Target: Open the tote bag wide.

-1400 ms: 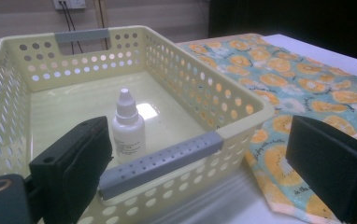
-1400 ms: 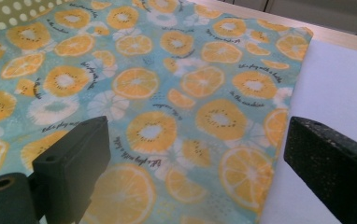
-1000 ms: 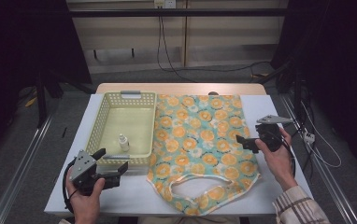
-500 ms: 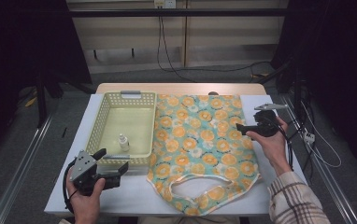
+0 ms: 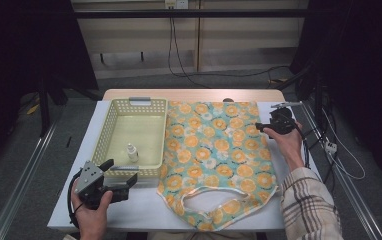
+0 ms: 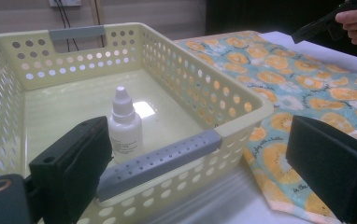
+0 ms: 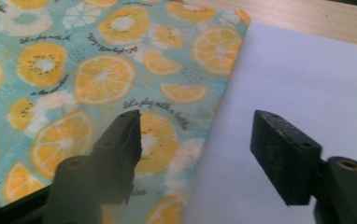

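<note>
A pale yellow perforated basket (image 5: 108, 131) with grey handles stands at the table's left, and a small white dropper bottle (image 5: 132, 152) is upright inside it. To its right a citrus-print cloth bag (image 5: 214, 150) lies flat, handles toward the near edge. My left gripper (image 5: 123, 171) is open just in front of the basket's near rim (image 6: 167, 158), facing the bottle (image 6: 124, 126). Open as well, my right gripper (image 5: 260, 127) hovers over the bag's right edge, one jaw above the cloth (image 7: 97, 79) and the other above the white table cover (image 7: 307, 79).
The white cover (image 5: 144, 207) leaves a strip of bare wooden tabletop (image 5: 194, 94) at the back. Cables (image 5: 329, 150) trail off the table's right side onto the floor. Dark curtains hang on both sides.
My right gripper has moved away from me along the bag's right edge, toward the far corner. The left gripper, basket and bottle have stayed put.
</note>
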`<state>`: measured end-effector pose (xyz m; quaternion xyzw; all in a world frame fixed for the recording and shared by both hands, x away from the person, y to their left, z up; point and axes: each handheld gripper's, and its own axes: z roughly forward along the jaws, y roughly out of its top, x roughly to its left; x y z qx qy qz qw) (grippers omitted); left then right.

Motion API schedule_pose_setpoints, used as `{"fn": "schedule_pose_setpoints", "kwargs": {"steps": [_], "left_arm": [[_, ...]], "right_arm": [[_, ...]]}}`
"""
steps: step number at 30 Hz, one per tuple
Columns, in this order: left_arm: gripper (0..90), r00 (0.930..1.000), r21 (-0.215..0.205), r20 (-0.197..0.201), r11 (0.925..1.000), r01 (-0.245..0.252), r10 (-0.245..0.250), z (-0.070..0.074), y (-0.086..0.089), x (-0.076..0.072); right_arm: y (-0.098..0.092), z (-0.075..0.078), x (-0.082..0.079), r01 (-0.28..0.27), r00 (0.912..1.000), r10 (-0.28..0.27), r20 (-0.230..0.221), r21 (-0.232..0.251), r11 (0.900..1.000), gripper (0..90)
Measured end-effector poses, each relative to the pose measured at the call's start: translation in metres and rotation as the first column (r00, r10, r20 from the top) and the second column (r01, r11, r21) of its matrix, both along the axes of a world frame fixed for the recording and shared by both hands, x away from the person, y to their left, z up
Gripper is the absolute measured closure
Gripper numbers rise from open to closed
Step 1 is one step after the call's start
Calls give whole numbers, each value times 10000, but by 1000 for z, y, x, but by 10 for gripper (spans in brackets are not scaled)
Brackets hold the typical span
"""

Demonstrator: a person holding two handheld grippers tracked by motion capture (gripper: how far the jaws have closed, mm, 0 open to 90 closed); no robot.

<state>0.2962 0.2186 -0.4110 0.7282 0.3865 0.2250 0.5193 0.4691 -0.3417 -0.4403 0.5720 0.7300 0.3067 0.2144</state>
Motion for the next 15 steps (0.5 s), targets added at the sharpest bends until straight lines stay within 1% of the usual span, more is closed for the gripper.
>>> {"fn": "schedule_pose_setpoints", "kwargs": {"steps": [2,4,8,11,15], "left_arm": [[65,10000,19,-24,10000,23,-23,0,-1,0],[65,10000,84,-17,9999,66,-66,0,-1,0],[65,10000,107,-25,9999,68,-68,0,-1,0],[65,10000,129,-77,9999,62,-61,-1,-1,0],[65,9999,148,-80,9999,65,-64,-1,-1,0]], "right_arm": [[-3,-6,2,-16,9997,18,-229,96,10000,422],[-3,-10,3,-31,9990,44,-447,291,9996,455],[-1,-15,6,-266,9980,289,-561,410,9988,520],[1,-17,7,-347,9973,371,-639,389,9986,556],[0,-19,9,-273,9971,276,-706,59,9996,568]]}}
